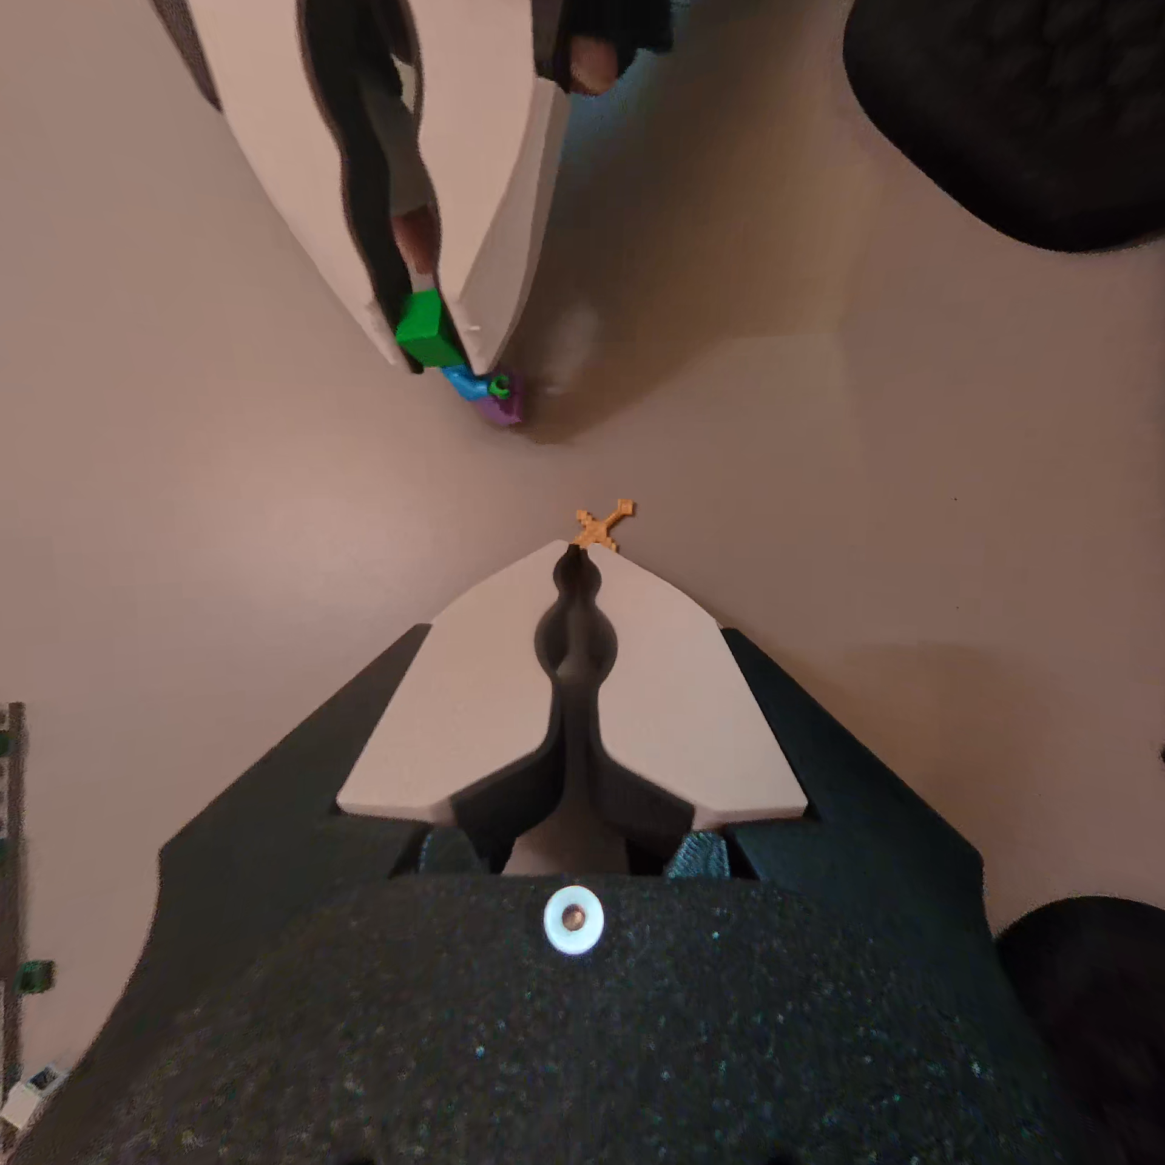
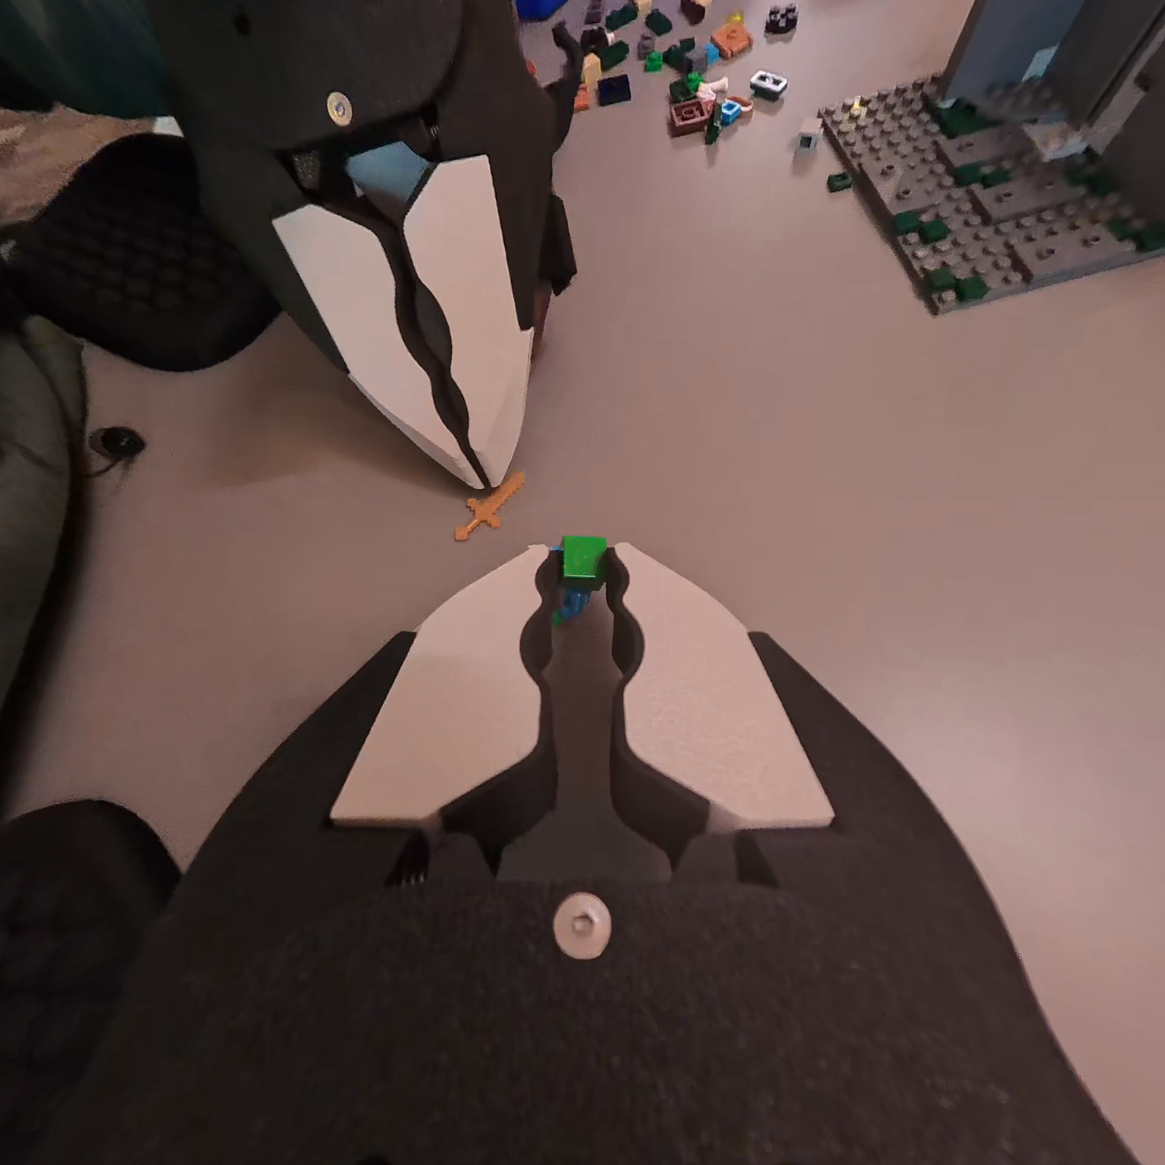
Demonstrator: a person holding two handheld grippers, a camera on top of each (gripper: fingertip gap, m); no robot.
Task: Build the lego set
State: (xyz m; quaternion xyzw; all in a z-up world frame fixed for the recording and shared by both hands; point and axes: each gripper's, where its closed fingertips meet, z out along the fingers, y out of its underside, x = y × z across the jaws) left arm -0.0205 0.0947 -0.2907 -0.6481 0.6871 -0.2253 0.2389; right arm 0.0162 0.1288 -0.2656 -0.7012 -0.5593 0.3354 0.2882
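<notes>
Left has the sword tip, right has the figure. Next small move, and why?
Probably lift the left gripper slightly and swing the gold sword's handle toward the figure. The sword looks pinched only at its blade tip, its handle free, and the right gripper holds the figure by its green head nearby.

Desk: plain, pale grey-beige surface, matte, filling most of both views.

Chair seat: black, rounded, mesh-textured; beyond the desk edge at upper right in the left wrist view, at left in the right wrist view.

Second dark rounded shape: black, at the lower right edge, too blurred to identify.

Cable grommet: small, round, black, set in the desk near its left edge, with a thin cable running from it.
</notes>
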